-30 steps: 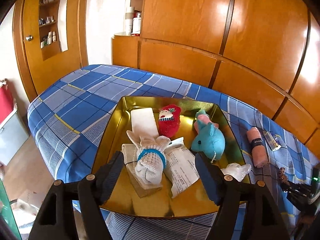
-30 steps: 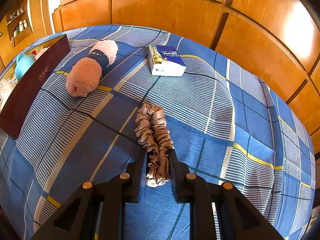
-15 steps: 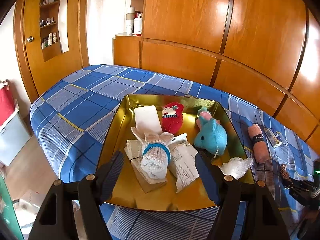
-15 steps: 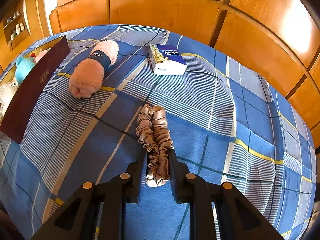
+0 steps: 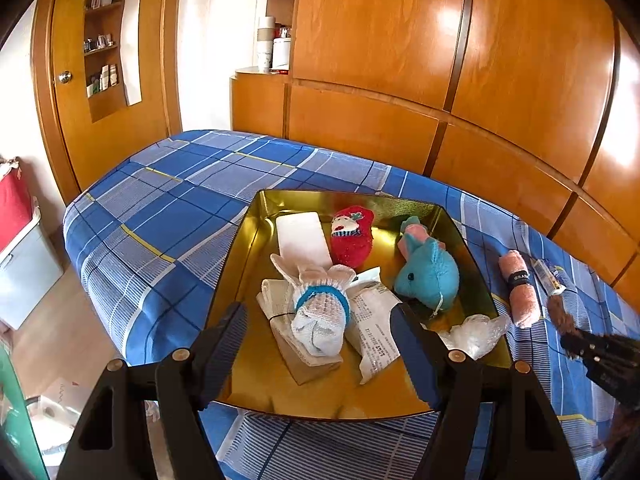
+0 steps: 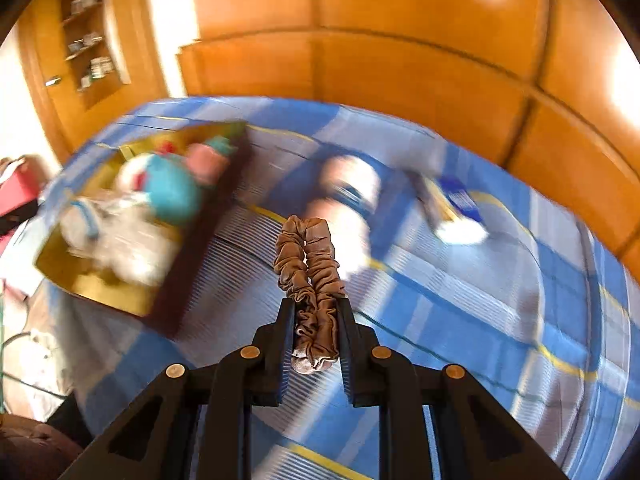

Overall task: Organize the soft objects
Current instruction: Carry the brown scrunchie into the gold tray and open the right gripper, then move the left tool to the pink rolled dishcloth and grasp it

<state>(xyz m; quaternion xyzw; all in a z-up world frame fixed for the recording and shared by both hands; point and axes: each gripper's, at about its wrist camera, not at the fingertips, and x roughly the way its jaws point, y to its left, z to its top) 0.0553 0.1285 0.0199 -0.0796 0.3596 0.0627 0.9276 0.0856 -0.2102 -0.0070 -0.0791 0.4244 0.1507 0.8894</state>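
Observation:
My right gripper [image 6: 316,304] is shut on a beige satin scrunchie [image 6: 308,256], lifted clear of the blue plaid bed [image 6: 460,320]. Its view is motion-blurred. The gold tray [image 6: 100,288] lies to its left; a pink rolled towel [image 6: 348,188] sits beyond it. In the left wrist view my left gripper [image 5: 318,322] hangs open over the near part of the gold tray [image 5: 248,248], with nothing between its fingers. The tray holds a white mesh sock bundle [image 5: 320,312], a red sock [image 5: 352,236], a teal plush [image 5: 428,272] and papers. The right gripper [image 5: 576,340] shows at the far right.
A pink rolled towel [image 5: 518,288] and a tissue pack [image 5: 548,276] lie on the bed right of the tray. A crumpled clear bag [image 5: 472,330] sits in the tray's right corner. Wooden wardrobe panels [image 5: 440,80] stand behind the bed. A blue tissue pack [image 6: 460,208] is blurred.
My right gripper has lifted the scrunchie off the bed and swung left toward the tray, which now fills more of its view. The left gripper has barely moved.

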